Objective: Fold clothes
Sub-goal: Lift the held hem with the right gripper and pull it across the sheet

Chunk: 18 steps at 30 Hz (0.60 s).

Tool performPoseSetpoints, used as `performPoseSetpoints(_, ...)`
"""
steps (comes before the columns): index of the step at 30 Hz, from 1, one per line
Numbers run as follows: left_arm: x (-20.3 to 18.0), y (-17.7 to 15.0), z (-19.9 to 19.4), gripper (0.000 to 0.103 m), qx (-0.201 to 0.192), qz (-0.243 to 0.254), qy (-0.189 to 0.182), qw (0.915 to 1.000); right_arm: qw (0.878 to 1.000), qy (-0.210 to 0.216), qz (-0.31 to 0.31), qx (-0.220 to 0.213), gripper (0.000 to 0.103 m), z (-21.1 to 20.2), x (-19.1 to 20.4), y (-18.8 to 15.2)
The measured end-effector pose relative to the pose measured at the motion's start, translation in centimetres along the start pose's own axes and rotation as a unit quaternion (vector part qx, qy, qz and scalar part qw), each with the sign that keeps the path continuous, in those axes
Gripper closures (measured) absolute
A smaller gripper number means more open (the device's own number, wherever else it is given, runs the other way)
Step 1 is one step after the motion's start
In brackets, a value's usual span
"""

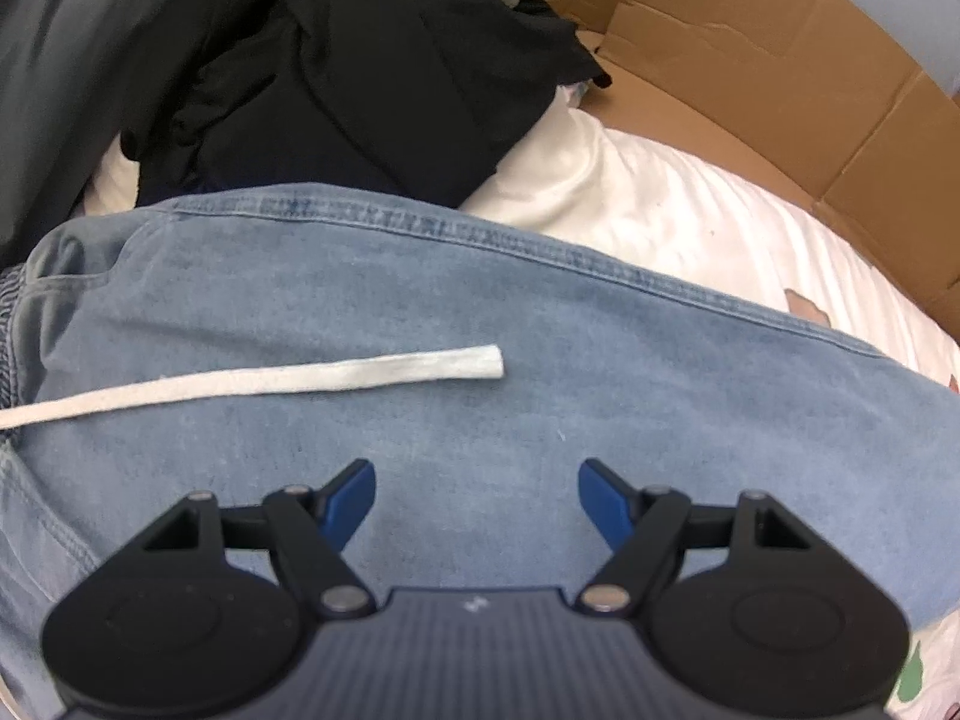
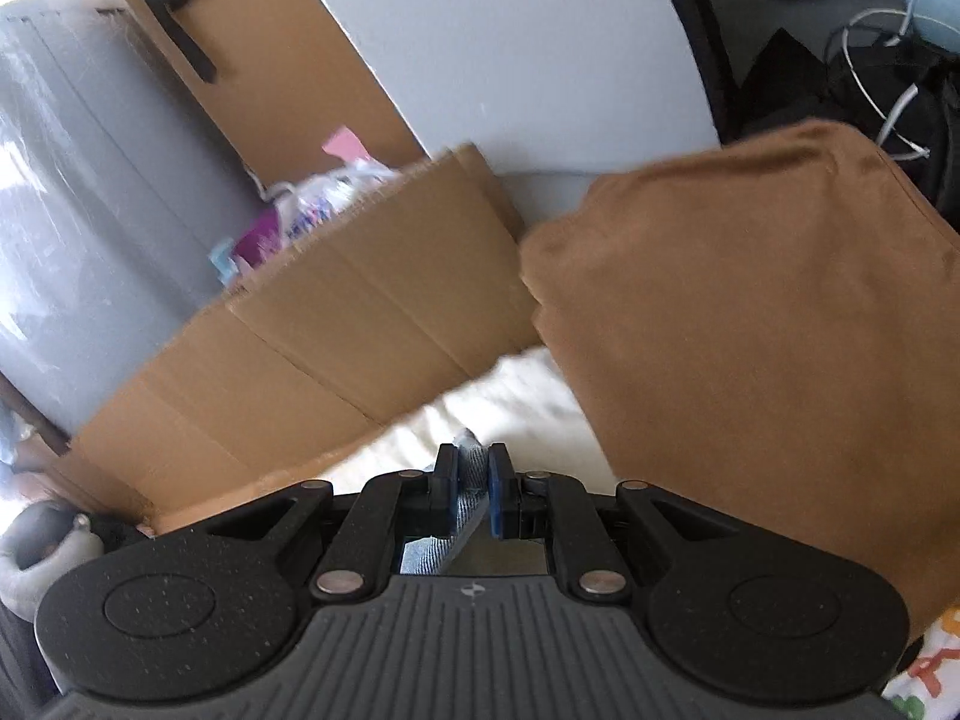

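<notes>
the light blue denim garment (image 1: pixel 480 330) is spread over the white bed sheet (image 1: pixel 690 210), a white drawstring (image 1: pixel 270 381) lying across it. the left hand-held gripper (image 1: pixel 477 501) is held wide above the cloth with nothing in it; the right hand-held gripper (image 2: pixel 474 489) is clamped on a denim edge (image 2: pixel 471 474). denim like this is probably softish but weighty, so it's best taken at a stitched seam (image 1: pixel 540 252), not the loose cord. a brown garment (image 2: pixel 750 330) is seen nearby.
</notes>
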<state>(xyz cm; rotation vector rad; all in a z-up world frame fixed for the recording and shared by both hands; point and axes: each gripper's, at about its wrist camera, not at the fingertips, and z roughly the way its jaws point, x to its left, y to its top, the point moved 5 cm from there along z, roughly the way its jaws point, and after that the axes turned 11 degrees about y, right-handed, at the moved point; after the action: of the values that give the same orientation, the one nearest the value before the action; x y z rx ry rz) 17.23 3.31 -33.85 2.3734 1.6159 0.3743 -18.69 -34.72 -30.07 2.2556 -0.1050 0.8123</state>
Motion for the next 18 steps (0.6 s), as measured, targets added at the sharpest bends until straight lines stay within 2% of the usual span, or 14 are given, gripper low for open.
performPoseSetpoints(7, 0.0, 0.2, 1.0, 0.026, 0.001, 0.002, 0.014, 0.9999, 0.994, -0.055, 0.067, 0.070, 0.092, 2.0, -5.2, -3.4)
performPoseSetpoints(10, -0.1, 1.0, 0.9, 0.026, -0.006, -0.002, 0.013, 0.9999, 0.993, -0.072, 0.050, 0.075, 0.091, 1.7, -5.3, -3.6)
performPoseSetpoints(15, -0.7, 2.3, 0.4, 0.026, -0.019, -0.018, 0.004, 0.9997, 0.996, -0.075, -0.007, 0.054, 0.087, 1.4, -3.7, -2.3)
performPoseSetpoints(17, -1.2, 2.9, 0.3, 0.026, -0.024, -0.019, 0.000, 0.9995, 0.995, -0.065, -0.047, 0.056, 0.073, 2.2, -2.5, -1.5)
performPoseSetpoints(18, -1.4, 3.2, 0.3, 0.026, -0.027, -0.019, -0.001, 0.9995, 0.995, -0.055, -0.065, 0.055, 0.071, 2.7, -2.0, -1.0)
